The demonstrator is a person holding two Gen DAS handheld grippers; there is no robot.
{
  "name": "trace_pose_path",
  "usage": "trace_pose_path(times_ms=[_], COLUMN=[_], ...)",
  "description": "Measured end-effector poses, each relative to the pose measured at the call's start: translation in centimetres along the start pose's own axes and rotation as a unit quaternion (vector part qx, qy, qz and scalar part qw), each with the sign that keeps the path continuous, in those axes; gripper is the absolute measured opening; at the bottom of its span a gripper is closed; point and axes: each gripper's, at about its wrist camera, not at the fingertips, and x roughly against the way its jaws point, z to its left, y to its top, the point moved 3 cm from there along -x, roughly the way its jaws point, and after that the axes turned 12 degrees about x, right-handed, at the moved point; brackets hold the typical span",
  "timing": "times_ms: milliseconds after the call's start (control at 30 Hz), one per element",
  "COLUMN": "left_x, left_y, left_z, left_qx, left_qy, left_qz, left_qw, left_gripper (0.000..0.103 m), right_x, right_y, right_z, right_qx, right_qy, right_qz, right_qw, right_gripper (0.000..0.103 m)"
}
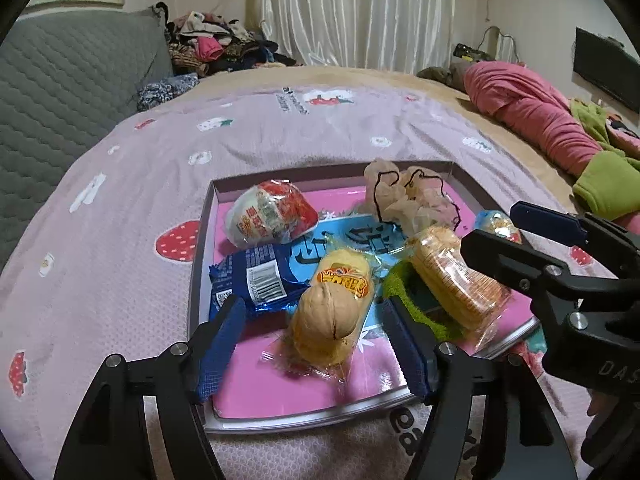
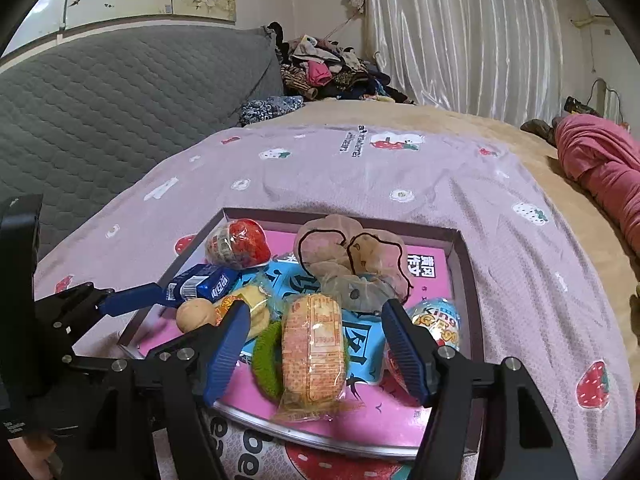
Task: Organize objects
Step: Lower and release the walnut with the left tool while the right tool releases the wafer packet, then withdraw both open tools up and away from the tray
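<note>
both grippers hung spread apart over the shallow box lid (image 1: 202, 240) on the strawberry blanket (image 1: 120, 184), left gripper (image 1: 316, 344) flanking the walnut (image 1: 324, 316), right gripper (image 2: 316, 350) flanking the wrapped rice cracker pack (image 2: 314, 354).

Between my left claw's (image 1: 314, 338) spread fingers lies a tan walnut (image 1: 326, 314) atop a yellow wrapped cake (image 1: 340, 280); between my right claw's (image 2: 314, 354), an orange-printed wrapped biscuit stack (image 2: 314, 354).

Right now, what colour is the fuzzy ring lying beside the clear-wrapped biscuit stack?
Green. The fuzzy ring shows best in the right wrist view, left of the biscuit stack.
</note>
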Motion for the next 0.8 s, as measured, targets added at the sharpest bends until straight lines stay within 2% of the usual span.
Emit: trace_pose_path(times_ms=[133,200,500,667,800], left_x=[0.6,0.9,2.5,4.0,5.8], left_y=[0.3,0.4,0.8,1.1,1.1], left_z=[0.0,0.0,-0.4,-0.5,-1.0], left_qx=[-0.001,0.0,-0.002,0.002,-0.002], left_qy=[0.01,0.007,0.024,0.018,0.017], left_qz=[-0.008,-0.01,-0.029,-0.044,-0.06], left_qw=[0.9999,0.9999,0.9993,0.9989,0.9981], left_gripper=[0.074,0.079,0.082,0.084,0.085], right_x=[0.5,0.8,2.3,3.8,5.2], right_y=[0.2,0.3,0.7,0.4,-0.2], right_z=[0.1,0.1,-0.4,-0.9,-1.4], right_qx=[0.004,0.005,-0.008,-0.023,-0.053], right_qy=[-0.011,-0.019,-0.033,-0.034,-0.021], right_qz=[-0.004,-0.008,-0.025,-0.034,-0.039], right_qw=[1.0,1.0,0.999,0.999,0.998], right_gripper=[0.075,0.077,0.087,0.094,0.095])
